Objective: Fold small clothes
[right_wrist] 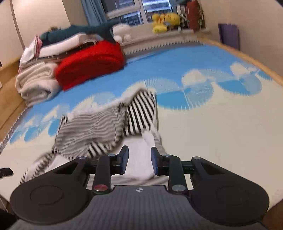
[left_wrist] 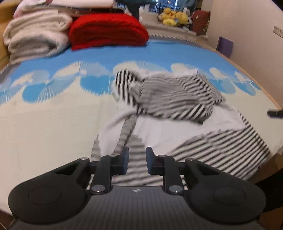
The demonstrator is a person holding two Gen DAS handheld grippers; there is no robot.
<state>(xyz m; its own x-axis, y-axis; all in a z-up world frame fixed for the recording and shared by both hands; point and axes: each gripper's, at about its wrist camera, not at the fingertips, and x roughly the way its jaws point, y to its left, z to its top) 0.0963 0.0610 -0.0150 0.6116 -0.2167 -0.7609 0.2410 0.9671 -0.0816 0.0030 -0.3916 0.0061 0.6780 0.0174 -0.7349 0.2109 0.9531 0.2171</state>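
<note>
A small black-and-white striped garment with white panels [left_wrist: 176, 109] lies crumpled on the bed; it also shows in the right wrist view [right_wrist: 109, 123]. My left gripper [left_wrist: 137, 154] is open, just above the garment's near striped edge, with nothing between its fingers. My right gripper [right_wrist: 139, 154] is open over the garment's white near part, with nothing between its fingers. The right gripper's tip [left_wrist: 276, 113] pokes in at the right edge of the left wrist view. The left gripper's tip [right_wrist: 5, 171] shows at the left edge of the right wrist view.
The bedspread [left_wrist: 53, 115] is blue and cream with cloud shapes. A folded red blanket [left_wrist: 107, 30] and a cream blanket [left_wrist: 35, 35] with more folded items are stacked at the bed's far left. Yellow plush toys [left_wrist: 173, 16] sit on the windowsill. A wall [left_wrist: 256, 44] runs along the right.
</note>
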